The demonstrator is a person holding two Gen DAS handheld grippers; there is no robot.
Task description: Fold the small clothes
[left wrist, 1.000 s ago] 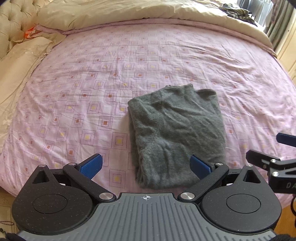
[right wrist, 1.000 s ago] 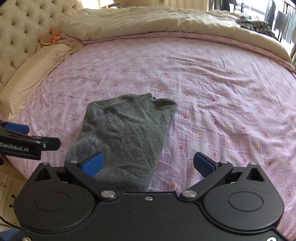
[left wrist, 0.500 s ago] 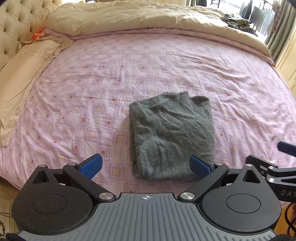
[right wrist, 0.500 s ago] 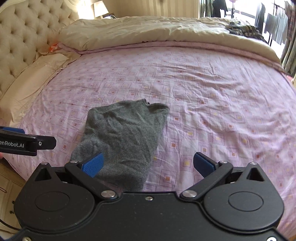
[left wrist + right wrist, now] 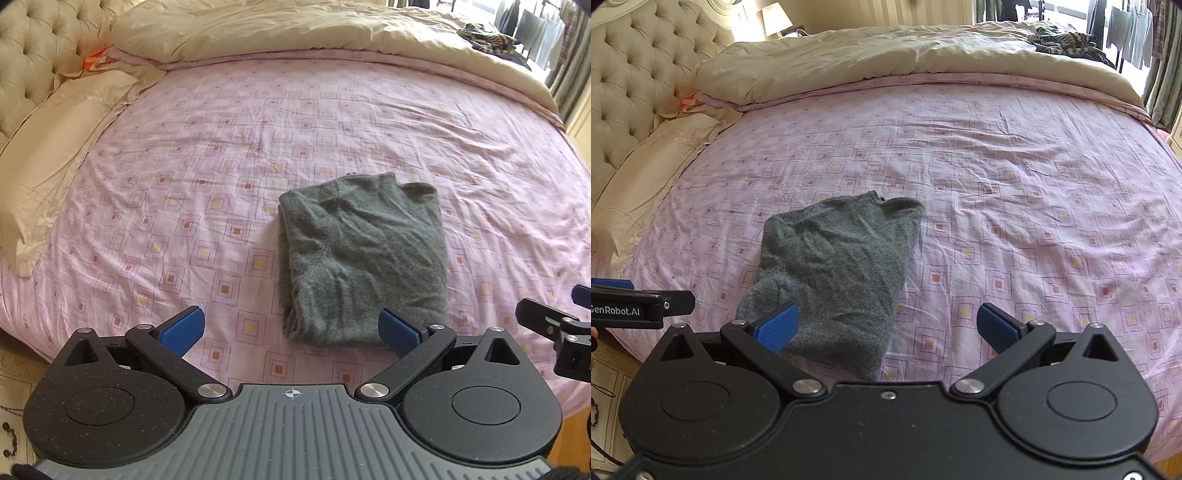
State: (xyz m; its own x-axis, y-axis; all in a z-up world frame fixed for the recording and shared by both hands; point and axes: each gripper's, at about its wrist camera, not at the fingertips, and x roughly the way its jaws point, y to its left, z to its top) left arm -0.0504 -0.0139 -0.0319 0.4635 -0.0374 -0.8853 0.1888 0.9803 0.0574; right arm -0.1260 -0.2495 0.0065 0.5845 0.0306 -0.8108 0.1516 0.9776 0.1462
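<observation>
A grey knitted garment [image 5: 364, 254] lies folded into a rough rectangle on the pink patterned bed sheet [image 5: 229, 147], near the bed's front edge. My left gripper [image 5: 291, 328] hovers open just in front of its near edge, with nothing between its blue pads. In the right wrist view the same grey garment [image 5: 838, 266] sits left of centre. My right gripper [image 5: 886, 325] is open and empty, its left pad over the garment's near corner. Each gripper shows at the edge of the other's view.
A beige duvet [image 5: 314, 33] is bunched along the far side of the bed, with dark clothes [image 5: 1060, 38] on it at far right. Pillows [image 5: 55, 147] and a tufted headboard [image 5: 635, 70] lie at the left. A lamp [image 5: 777, 24] stands behind.
Both grippers have drawn back and up from the grey garment, so more of the bed shows. The garment has stayed folded in place. Both grippers stayed open.
</observation>
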